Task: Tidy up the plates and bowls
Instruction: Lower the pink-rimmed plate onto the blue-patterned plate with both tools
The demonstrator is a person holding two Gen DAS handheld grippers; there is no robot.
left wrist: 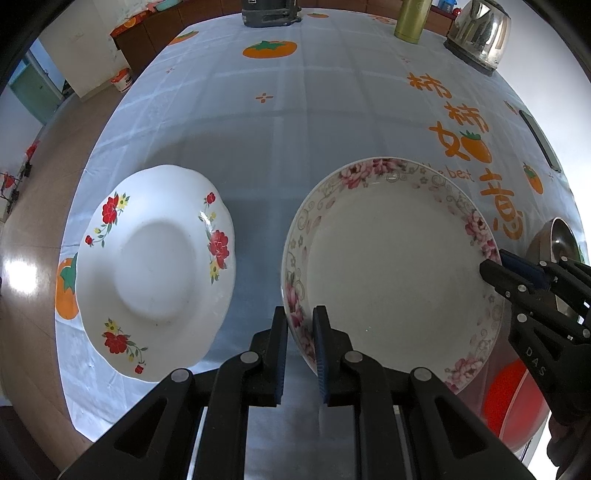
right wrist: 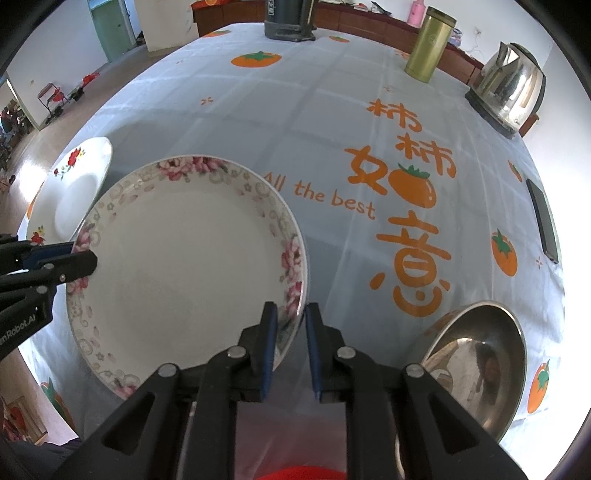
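A round plate with a pink flower rim [left wrist: 391,266] [right wrist: 184,269] is held from both sides. My left gripper [left wrist: 300,334] is shut on its left rim, which passes between the blue pads. My right gripper [right wrist: 289,326] is shut on the opposite rim and shows at the right edge of the left wrist view [left wrist: 496,264]. The left gripper [right wrist: 79,258] shows at the left edge of the right wrist view. A white scalloped plate with red flowers [left wrist: 155,266] [right wrist: 79,181] lies on the tablecloth to the left. A steel bowl [right wrist: 476,369] [left wrist: 561,236] sits to the right.
The table [left wrist: 295,122] wears a pale cloth with orange persimmons. At its far side stand a steel kettle [right wrist: 511,86], a green flask [right wrist: 428,46] and a dark appliance [right wrist: 290,20]. A phone [right wrist: 543,221] lies at the right. Something red [left wrist: 513,398] lies below the near edge.
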